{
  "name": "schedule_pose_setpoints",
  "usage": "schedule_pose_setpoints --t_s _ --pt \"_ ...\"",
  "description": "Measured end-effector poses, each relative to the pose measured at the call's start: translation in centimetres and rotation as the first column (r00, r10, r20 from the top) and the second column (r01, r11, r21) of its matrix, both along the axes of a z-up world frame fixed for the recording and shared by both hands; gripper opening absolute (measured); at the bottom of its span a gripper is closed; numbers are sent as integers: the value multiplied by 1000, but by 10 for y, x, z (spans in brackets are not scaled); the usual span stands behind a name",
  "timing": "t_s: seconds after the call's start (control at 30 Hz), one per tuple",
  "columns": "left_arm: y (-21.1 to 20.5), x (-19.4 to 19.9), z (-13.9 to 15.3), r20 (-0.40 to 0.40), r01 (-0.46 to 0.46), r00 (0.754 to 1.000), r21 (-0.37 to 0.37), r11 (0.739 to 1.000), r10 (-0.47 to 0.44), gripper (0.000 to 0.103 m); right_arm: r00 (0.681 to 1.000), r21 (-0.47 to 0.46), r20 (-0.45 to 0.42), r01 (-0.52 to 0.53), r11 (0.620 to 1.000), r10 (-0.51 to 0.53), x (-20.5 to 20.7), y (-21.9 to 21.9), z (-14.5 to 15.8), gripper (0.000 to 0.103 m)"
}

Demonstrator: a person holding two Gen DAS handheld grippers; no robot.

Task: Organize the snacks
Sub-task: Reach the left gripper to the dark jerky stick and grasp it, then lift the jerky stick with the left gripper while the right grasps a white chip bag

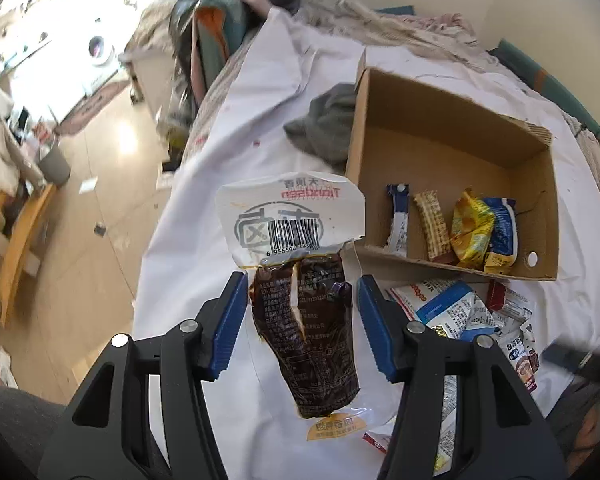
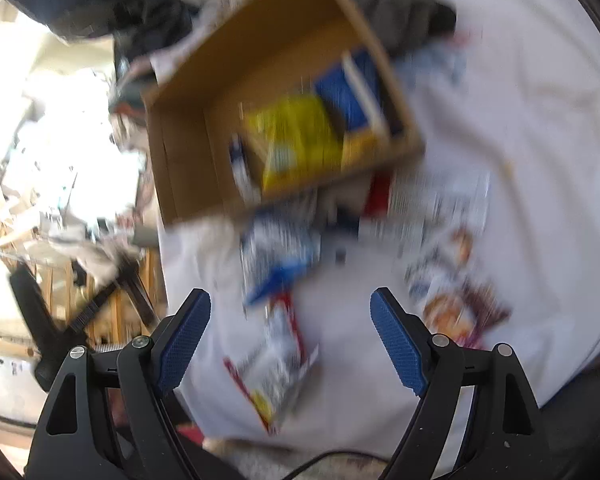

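My left gripper [image 1: 302,284] is shut on a brown vacuum-packed snack packet [image 1: 306,332] with a white barcode top, and holds it in the air above the white sheet [image 1: 204,280]. Right of it lies an open cardboard box [image 1: 452,269] with several snacks lined along its near wall, among them a yellow packet [image 1: 470,234]. Loose packets [image 1: 444,308] lie in front of the box. The right wrist view is blurred: my right gripper [image 2: 290,296] stands open and empty over loose packets [image 2: 278,372], with the box [image 2: 188,120] beyond.
A grey cloth [image 1: 328,124] lies by the box's far left corner. The bed's left edge drops to a tiled floor [image 1: 100,208] with wooden furniture and clutter. Rumpled blankets [image 1: 400,28] and clothes lie behind the box.
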State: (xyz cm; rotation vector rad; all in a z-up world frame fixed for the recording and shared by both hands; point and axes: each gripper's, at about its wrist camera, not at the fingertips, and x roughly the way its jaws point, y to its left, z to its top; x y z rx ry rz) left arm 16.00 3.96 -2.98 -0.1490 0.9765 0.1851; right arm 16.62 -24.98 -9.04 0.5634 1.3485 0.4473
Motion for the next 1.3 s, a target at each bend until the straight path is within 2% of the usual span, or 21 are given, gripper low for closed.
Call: schedule_pose_setpoints --t_s 0.17,0.23,0.33,0.43,0.5,0.63,0.7,0.83,1.07,1.3 --pt "-1 -9 2 8 4 1000 -29 1000 -3 52 982 50 -189 -11 999 20 -31 32 -44 85" --pt "1 -11 -1 -4 -3 1000 -54 999 3 52 973 60 -231 5 998 9 -38 40 -56 85" --pt "2 -12 -5 -25 -1 1000 -91 996 -1 52 969 48 -247 16 999 -3 -40 50 -65 85" --pt "2 -14 -3 -21 7 1000 -94 996 -9 52 978 19 -207 -2 1000 6 -38 62 -67 83" --pt "3 -15 -1 -16 7 1000 -101 995 -9 52 981 8 -192 -9 1000 10 -37 67 -67 70" --pt "4 -17 1 -10 10 1000 -114 993 -11 52 987 -13 -159 -34 999 32 -36 72 -66 51" --pt "5 -17 1 -9 8 1000 -120 993 -9 52 989 0 -139 -48 999 47 -37 71 -59 37" --pt "5 -18 2 -6 2 1000 -124 992 -3 52 994 41 -84 -62 997 66 -41 66 -41 23" --pt "4 -20 5 15 7 1000 -116 993 -5 52 997 122 20 -80 989 78 -47 50 -4 18" --pt "1 -19 23 71 41 997 -115 993 -33 52 978 145 209 -52 988 21 -41 9 48 13"
